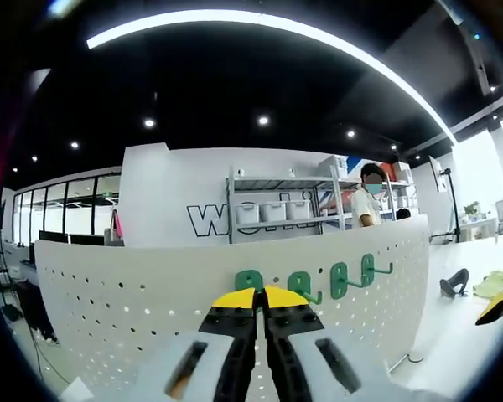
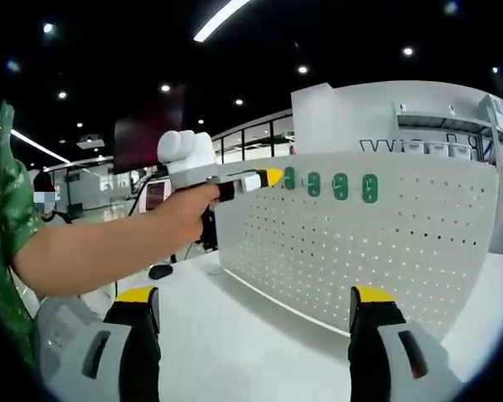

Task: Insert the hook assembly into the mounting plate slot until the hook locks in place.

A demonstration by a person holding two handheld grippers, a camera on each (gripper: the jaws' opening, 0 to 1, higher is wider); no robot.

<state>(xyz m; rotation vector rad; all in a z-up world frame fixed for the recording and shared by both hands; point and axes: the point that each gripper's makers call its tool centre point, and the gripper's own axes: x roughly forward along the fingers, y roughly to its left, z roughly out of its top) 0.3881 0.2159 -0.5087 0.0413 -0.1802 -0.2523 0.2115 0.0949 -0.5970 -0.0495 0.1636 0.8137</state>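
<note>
**Jaws at the pegboard, four green hooks along its top**

Nearest to us in the left gripper view is the left gripper (image 1: 257,295): its two black jaws with yellow tips stand pressed together, with no gap that we can see. The tips reach up to the top row of the white pegboard (image 1: 109,310), right at the leftmost green hook (image 1: 249,280). We cannot tell whether the jaws pinch that hook or only cover its lower part. Three more green hooks follow to the right along the same row: a second (image 1: 301,283), a third (image 1: 339,280) and a fourth (image 1: 368,270), whose prong sticks out to the right.

In the right gripper view, the right gripper (image 2: 254,306) has its jaws wide apart and holds nothing; between them we see the white table (image 2: 235,343) and the pegboard (image 2: 360,251) standing upright on it. A hand (image 2: 187,211) on a bare forearm carries the left gripper (image 2: 268,177), whose yellow tip touches the board's top row beside the first green hook (image 2: 290,177). Three other hooks (image 2: 341,185) sit in line to its right.

On the table, far right in the left gripper view, lie a dark object (image 1: 454,282) and a yellow cloth (image 1: 492,285). Behind the board stand a shelf with bins (image 1: 272,209) and a person (image 1: 369,201).
</note>
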